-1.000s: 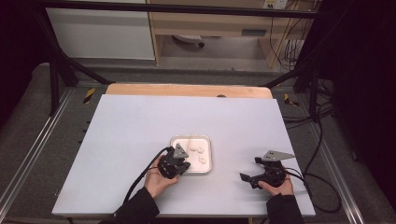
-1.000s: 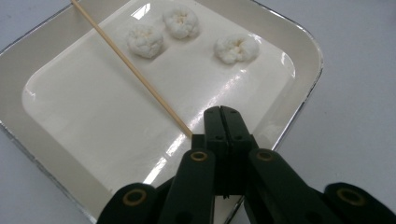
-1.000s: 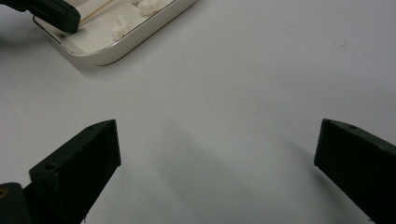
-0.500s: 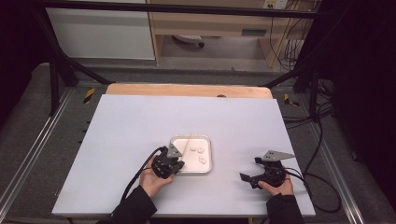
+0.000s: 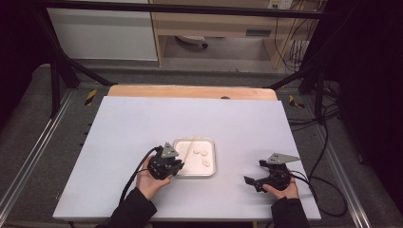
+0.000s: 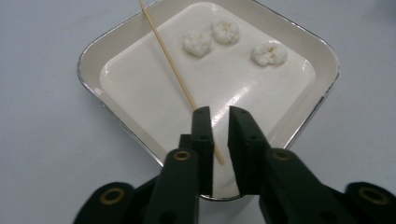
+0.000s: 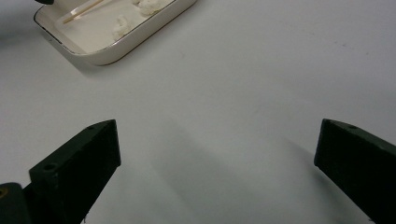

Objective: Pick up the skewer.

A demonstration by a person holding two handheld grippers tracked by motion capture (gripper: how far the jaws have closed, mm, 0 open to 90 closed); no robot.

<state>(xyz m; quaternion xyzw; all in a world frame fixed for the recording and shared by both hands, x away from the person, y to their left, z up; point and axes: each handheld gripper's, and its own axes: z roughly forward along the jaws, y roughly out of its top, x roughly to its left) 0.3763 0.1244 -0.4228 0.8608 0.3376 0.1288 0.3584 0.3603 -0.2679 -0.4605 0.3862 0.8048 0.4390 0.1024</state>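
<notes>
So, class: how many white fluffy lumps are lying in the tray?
3. All lie in the tray at its far end from the left hand-held gripper: two lumps side by side, one apart to their right. None seems hidden.

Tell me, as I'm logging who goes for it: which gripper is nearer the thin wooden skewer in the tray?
Left. The left gripper has its jaws over the near end of the thin wooden skewer; the right gripper rests on the table far off.

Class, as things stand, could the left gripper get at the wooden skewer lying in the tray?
Probably yes. The left gripper hovers over the tray's near edge, jaws slightly apart, with the skewer's near end between them. Nothing lies across it; the three white pieces sit farther back.
</notes>
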